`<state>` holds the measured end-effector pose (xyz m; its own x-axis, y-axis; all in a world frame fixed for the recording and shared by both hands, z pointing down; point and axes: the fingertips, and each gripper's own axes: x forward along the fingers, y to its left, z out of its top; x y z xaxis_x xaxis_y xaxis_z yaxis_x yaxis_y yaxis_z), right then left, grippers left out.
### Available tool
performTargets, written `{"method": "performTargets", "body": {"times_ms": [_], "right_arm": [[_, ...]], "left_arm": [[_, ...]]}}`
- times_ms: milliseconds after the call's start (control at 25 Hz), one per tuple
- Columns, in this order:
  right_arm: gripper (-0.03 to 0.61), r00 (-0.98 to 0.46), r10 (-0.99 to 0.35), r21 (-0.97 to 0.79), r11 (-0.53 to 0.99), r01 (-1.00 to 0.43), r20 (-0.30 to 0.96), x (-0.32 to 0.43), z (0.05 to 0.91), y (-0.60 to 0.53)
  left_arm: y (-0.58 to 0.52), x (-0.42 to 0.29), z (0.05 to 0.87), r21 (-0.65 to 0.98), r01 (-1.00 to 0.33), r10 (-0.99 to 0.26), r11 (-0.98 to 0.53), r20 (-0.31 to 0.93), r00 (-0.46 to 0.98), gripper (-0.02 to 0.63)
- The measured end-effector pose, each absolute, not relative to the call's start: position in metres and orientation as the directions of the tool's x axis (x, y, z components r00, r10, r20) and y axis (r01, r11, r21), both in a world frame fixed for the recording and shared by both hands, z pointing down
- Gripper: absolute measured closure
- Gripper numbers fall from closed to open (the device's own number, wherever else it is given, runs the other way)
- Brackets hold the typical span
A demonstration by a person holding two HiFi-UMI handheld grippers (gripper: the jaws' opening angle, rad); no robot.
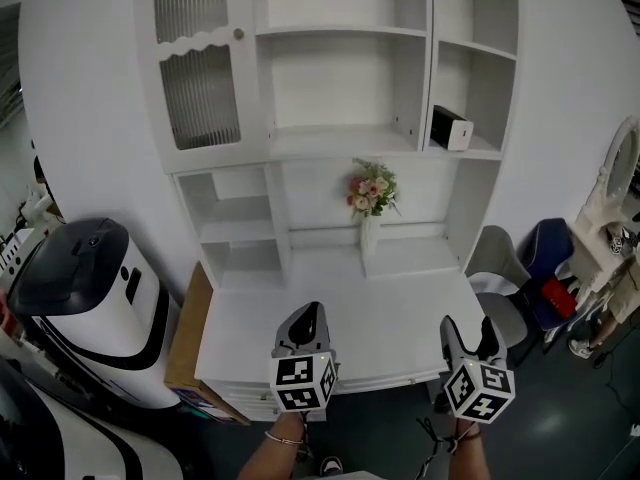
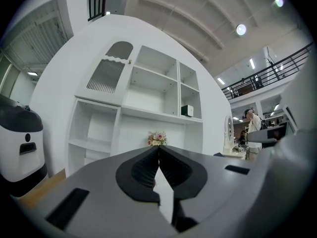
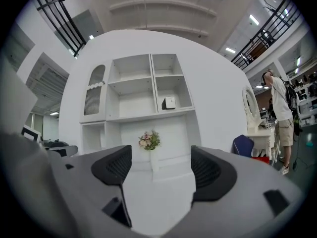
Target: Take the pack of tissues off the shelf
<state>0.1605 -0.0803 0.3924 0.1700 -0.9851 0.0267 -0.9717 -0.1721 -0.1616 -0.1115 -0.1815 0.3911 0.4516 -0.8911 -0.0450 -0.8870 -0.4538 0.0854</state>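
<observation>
at the bottom of the head view two forearms reach in, the left wrist wearing a thin bracelet. each hand carries a tool with a marker cube. the left gripper sits at about six o'clock, and the left gripper view shows its jaws pressed together at the tips with nothing between them. the right gripper is at about five o'clock, and its own view shows its jaws standing wide apart and empty, with only the desktop in the gap. both tools hover over the front edge of the white desk, which is bare at that end. at nine o'clock from the left gripper a brown board leans against the side of the desk, and beyond it, at eight o'clock in the head view, stands a white and black machine. at three o'clock a grey chair and a blue chair stand beside the desk. farther back, near the middle of the desk's rear edge, a white vase of pink flowers stands upright against the back panel. above it rises the white shelf unit, with a ribbed-glass door at eleven o'clock. the pack of tissues rests on the shelf of the narrow right-hand compartment, at about one o'clock from both grippers and well apart from them. it also shows small in the left gripper view and the right gripper view. far off at three o'clock in the right gripper view a person stands by a mirror table.
</observation>
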Motion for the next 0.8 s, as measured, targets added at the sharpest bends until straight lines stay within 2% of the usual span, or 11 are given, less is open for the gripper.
{"method": "performTargets", "body": {"times_ms": [440,800], "right_arm": [[0.198,0.239,-0.97,-0.16,-0.242,-0.957,0.043,0.184,0.391,-0.136],[0.198,0.231,-0.973,-0.165,-0.232,-0.959,0.025,0.226,0.387,-0.192]], "left_arm": [[-0.255,-0.082,0.396,0.096,-0.853,-0.858,-0.513,-0.02,0.514,0.595],[-0.307,-0.045,0.399,0.088,-0.858,-0.862,-0.505,-0.012,0.506,0.595]]}}
